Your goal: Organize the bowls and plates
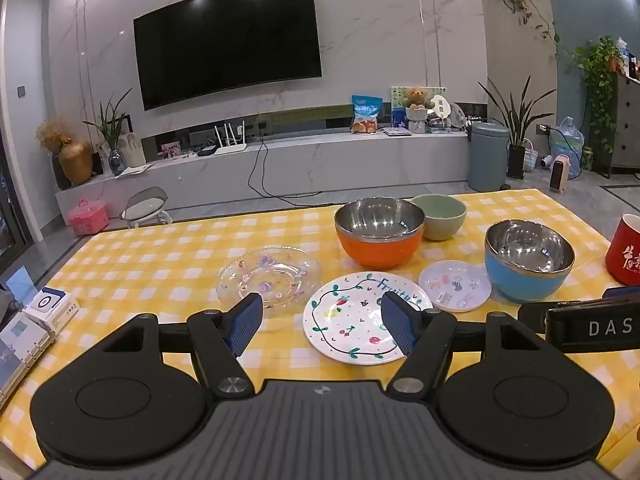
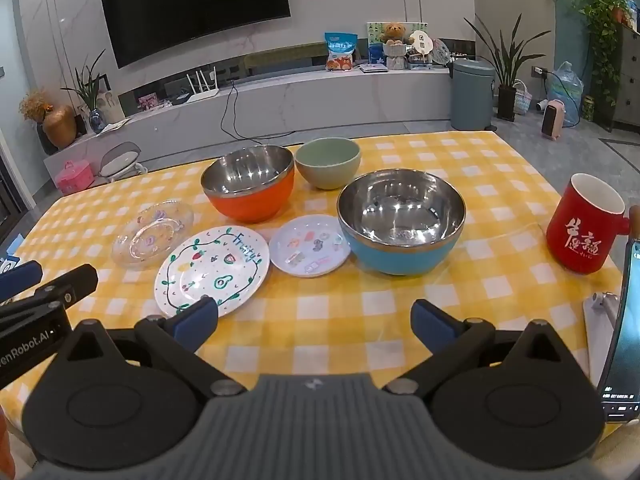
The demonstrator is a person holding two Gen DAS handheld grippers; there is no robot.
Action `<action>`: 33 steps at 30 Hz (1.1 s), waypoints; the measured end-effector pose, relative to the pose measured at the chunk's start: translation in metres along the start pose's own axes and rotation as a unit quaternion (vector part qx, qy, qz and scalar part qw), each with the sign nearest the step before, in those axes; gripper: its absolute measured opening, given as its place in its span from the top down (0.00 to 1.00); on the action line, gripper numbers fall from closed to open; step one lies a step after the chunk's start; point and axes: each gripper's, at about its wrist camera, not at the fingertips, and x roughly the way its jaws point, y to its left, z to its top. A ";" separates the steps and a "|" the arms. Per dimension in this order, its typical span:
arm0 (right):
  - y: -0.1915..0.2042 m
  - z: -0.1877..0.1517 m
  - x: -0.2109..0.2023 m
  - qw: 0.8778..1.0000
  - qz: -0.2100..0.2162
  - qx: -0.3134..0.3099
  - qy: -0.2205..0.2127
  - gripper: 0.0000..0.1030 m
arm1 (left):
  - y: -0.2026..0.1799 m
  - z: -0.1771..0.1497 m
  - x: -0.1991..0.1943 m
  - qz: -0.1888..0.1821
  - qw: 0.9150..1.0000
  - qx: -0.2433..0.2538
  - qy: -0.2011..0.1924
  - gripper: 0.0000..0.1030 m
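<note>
On the yellow checked tablecloth (image 1: 160, 256) stand an orange steel bowl (image 1: 379, 226) (image 2: 250, 184), a green bowl (image 1: 440, 216) (image 2: 329, 163) and a blue steel bowl (image 1: 528, 259) (image 2: 402, 226). In front lie a clear glass plate (image 1: 269, 280) (image 2: 153, 233), a white "Fruity" plate (image 1: 360, 318) (image 2: 212, 270) and a small white plate (image 1: 455, 285) (image 2: 309, 250). My left gripper (image 1: 322, 326) is open and empty, above the near edge of the Fruity plate. My right gripper (image 2: 314, 322) is open and empty over bare cloth in front of the blue bowl.
A red mug (image 1: 624, 250) (image 2: 585, 226) stands at the right. A phone on a stand (image 2: 624, 320) is at the right edge. Booklets and a small box (image 1: 36, 320) lie at the table's left edge. The other gripper's body shows at the side of each view.
</note>
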 end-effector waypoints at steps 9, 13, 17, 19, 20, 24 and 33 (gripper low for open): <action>0.000 0.000 0.000 1.000 -0.001 0.001 0.001 0.03 | -0.004 0.001 -0.001 0.000 1.000 0.001 0.002 0.23; -0.001 0.000 0.000 1.000 0.000 0.001 0.001 0.03 | -0.001 0.000 0.000 0.000 1.000 0.003 -0.001 0.23; -0.001 0.000 0.000 1.000 -0.001 0.001 0.001 0.03 | -0.002 0.000 0.000 -0.002 1.000 0.003 -0.001 0.23; -0.002 0.000 0.001 1.000 -0.001 0.003 0.003 0.03 | 0.000 0.001 -0.002 -0.003 1.000 0.001 0.000 0.23; -0.002 -0.001 0.001 1.000 -0.001 0.003 0.003 0.03 | 0.001 0.000 -0.002 -0.003 1.000 0.000 -0.001 0.23; -0.002 0.000 0.001 1.000 -0.001 0.002 0.003 0.03 | 0.001 0.000 -0.001 -0.002 1.000 0.001 -0.002 0.23; -0.002 -0.001 0.002 1.000 -0.001 0.002 0.004 0.03 | 0.000 0.001 -0.001 -0.002 1.000 0.002 0.000 0.23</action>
